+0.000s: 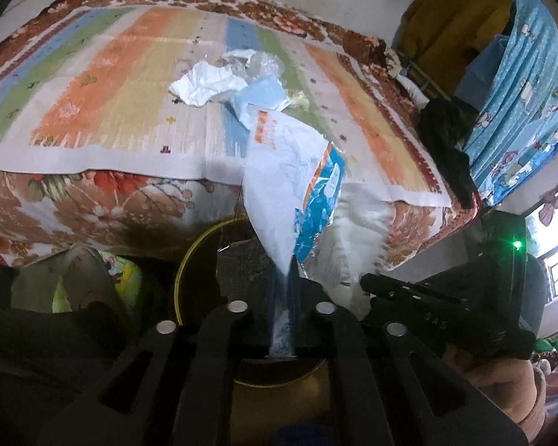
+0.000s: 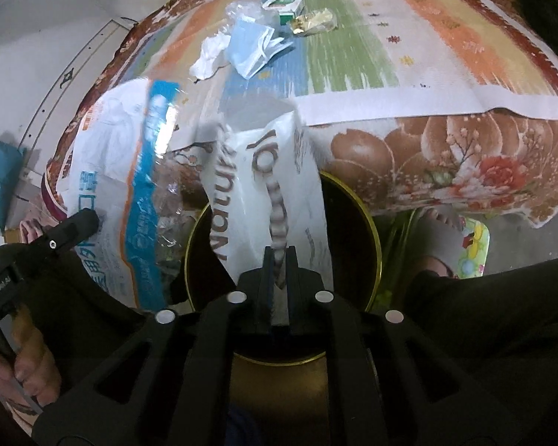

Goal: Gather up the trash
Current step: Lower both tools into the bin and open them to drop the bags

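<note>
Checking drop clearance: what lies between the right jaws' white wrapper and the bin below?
Nothing: in the right wrist view the white wrapper hangs directly over the gold-rimmed bin, open mouth unobstructed.

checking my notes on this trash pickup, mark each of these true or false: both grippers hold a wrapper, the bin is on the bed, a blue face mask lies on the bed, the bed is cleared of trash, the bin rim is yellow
1. Both grippers hold a wrapper: true. The left gripper pinches the blue and white bag; the right gripper pinches the white wrapper.
2. The bin is on the bed: false, it stands below the bed edge.
3. A blue face mask lies on the bed: true.
4. The bed is cleared of trash: false, crumpled tissue and a small green and white box remain.
5. The bin rim is yellow: true.
</note>
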